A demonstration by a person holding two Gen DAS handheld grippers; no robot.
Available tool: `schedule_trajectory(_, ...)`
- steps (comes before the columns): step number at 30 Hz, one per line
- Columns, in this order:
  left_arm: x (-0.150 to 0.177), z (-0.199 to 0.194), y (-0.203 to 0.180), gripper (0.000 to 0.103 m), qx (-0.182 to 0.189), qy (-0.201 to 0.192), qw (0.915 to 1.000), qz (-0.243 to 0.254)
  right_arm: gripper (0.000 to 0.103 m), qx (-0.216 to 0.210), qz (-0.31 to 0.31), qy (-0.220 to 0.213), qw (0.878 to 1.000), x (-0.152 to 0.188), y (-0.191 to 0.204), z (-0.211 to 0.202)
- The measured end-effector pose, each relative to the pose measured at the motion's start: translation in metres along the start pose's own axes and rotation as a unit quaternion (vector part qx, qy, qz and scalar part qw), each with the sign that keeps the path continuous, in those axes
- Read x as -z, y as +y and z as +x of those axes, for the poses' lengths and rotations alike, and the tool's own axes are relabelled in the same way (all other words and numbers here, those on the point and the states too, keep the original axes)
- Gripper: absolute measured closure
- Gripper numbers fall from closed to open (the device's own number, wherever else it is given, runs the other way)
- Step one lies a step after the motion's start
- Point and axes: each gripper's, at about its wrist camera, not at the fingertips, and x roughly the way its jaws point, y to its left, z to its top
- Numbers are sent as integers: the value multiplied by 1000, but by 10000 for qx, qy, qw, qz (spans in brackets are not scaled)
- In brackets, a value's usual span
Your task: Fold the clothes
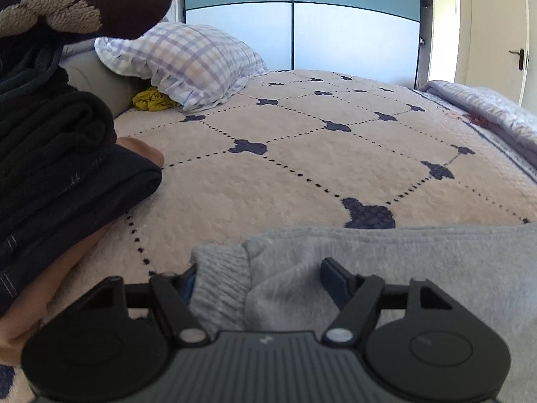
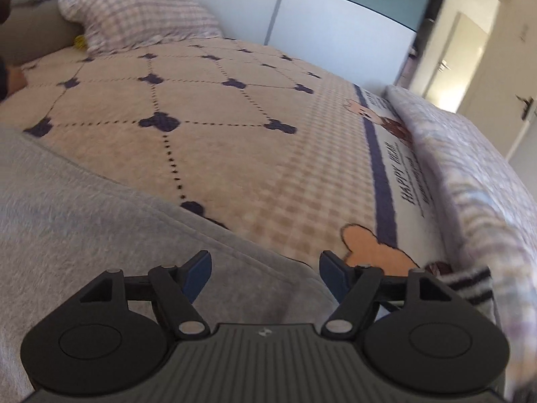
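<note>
From the left wrist camera, a wide stretch of cream bedspread [image 1: 302, 168] with dark blue clover marks lay open ahead, running back to a checked pillow [image 1: 181, 63] and a blue and white wardrobe [image 1: 302, 16]. The left side was crowded by a stack of dark folded clothes [image 1: 60, 154], and a pale quilt [image 1: 486, 110] lined the bed's right edge. The left gripper [image 1: 256, 273] sat low over a grey sweatshirt [image 1: 402, 262] spread across the near bed, its fingers apart around a ribbed cuff [image 1: 218, 278]; whether they pressed the cloth could not be told. From the right wrist camera, the bedspread [image 2: 235, 134] again lay bare to the pillow [image 2: 134, 16], bounded at right by a blue stripe, bear pictures and the bunched quilt [image 2: 470, 174], with an open doorway [image 2: 463, 60] beyond. The grey sweatshirt [image 2: 84, 218] filled the lower left, fuzzy and smooth, its edge slanting toward the right gripper [image 2: 265, 268], whose fingers stood wide apart above that edge, holding nothing.
</note>
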Motion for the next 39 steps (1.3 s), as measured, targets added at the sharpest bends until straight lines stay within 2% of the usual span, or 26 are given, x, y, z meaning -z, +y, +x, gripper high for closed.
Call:
schedule_trajectory(2,0,2,2,48,-48,-69,10000,38,26,-192,-343,68,9992,-7,16,16)
schedule_trajectory(3,1,3,2,50,-68,-104,9999,61,26,-231,-477,93,9986,-9,23,24)
schedule_trajectory(5,0,2,5,66,-68,-178,9997,145,24,-286,-649,8,9975,-15,31,35)
schedule_trajectory(6,0,2,6,67,-56,-212,9996,177,20,-329,-695,-46,9970,-19,32,39)
schedule_trajectory(7,-1,1,9,71,33,-233,9996,145,18,-411,-688,-84,9967,-24,31,42)
schedule_trajectory(8,-2,-1,12,81,146,-269,9995,77,17,-520,-634,-103,9966,-30,29,44)
schedule_trajectory(11,-6,-12,19,92,427,-382,9983,-105,17,-848,-410,-168,9954,-43,24,52)
schedule_trajectory(12,-6,-18,21,93,500,-432,9977,-144,18,-1025,-478,-91,9935,-43,29,55)
schedule_trajectory(14,-5,-31,24,94,645,-532,9963,-223,39,-1421,-647,37,9877,-41,40,58)
schedule_trajectory(16,-5,-43,28,94,790,-632,9944,-301,91,-1675,-676,12,9836,-40,45,51)
schedule_trajectory(18,-5,-56,31,95,934,-731,9922,-379,98,-1656,-690,-65,9838,-37,47,39)
schedule_trajectory(22,-4,-81,38,95,1222,-929,9867,-535,99,-1656,-866,-418,9815,-28,49,-11)
schedule_trajectory(26,9,-119,52,97,1438,-1151,9817,-479,99,-1568,-971,-917,9786,-12,42,-94)
schedule_trajectory(28,18,-130,59,96,1560,-1078,9807,-467,99,-1533,-961,-984,9786,1,41,-128)
schedule_trajectory(33,36,-150,65,96,1735,-890,9800,-387,99,-1967,-989,-609,9736,40,59,-171)
schedule_trajectory(36,38,-165,75,93,1886,-850,9770,-523,99,-2338,-1217,-273,9643,65,81,-191)
schedule_trajectory(37,39,-169,79,91,1929,-833,9760,-576,103,-2488,-1208,-188,9608,73,85,-199)
schedule_trajectory(39,41,-177,85,89,1971,-745,9751,-685,103,-2884,-996,-106,9522,83,87,-216)
